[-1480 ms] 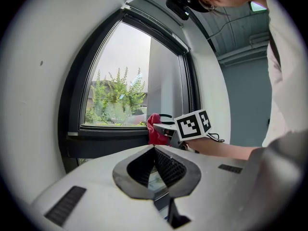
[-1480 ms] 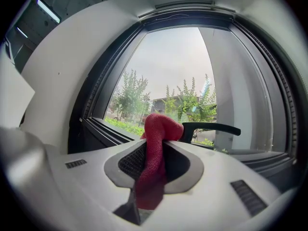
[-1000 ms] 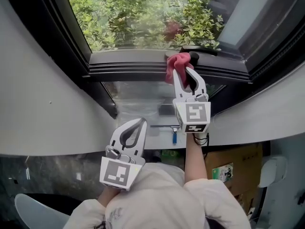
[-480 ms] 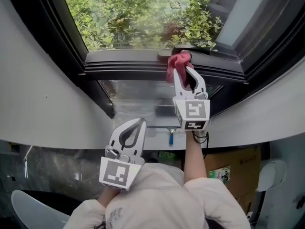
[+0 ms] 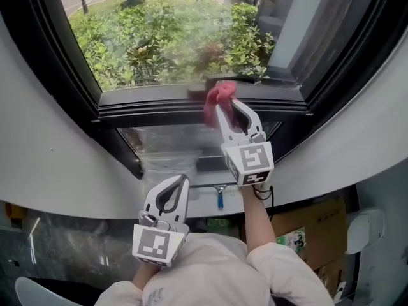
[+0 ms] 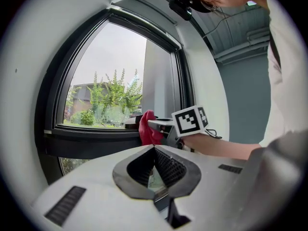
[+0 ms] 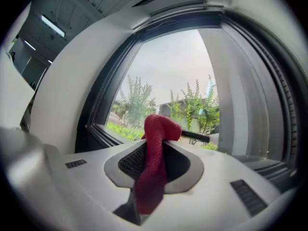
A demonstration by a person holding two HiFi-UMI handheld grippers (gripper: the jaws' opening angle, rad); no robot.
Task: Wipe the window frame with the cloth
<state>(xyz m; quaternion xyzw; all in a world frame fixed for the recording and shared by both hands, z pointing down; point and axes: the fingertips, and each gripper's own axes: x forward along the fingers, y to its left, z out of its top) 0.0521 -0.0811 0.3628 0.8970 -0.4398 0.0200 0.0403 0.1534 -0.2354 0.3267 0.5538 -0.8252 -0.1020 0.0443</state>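
The wiping step is judged to be in hand: the red cloth is pinched between the jaws of the right gripper, which are closed on it, and its bunched end is held at the dark bottom rail of the window frame. The left gripper is kept low, well apart from the frame, jaws together on nothing. Next, the cloth should be drawn along the rail under steady pressure

No readable words, numbers or brand names. Black-and-white square code patterns on the cube of the left claw and the cube of the right claw. At five o'clock in the head view, a green-and-white label on a cardboard box, print too small to read.
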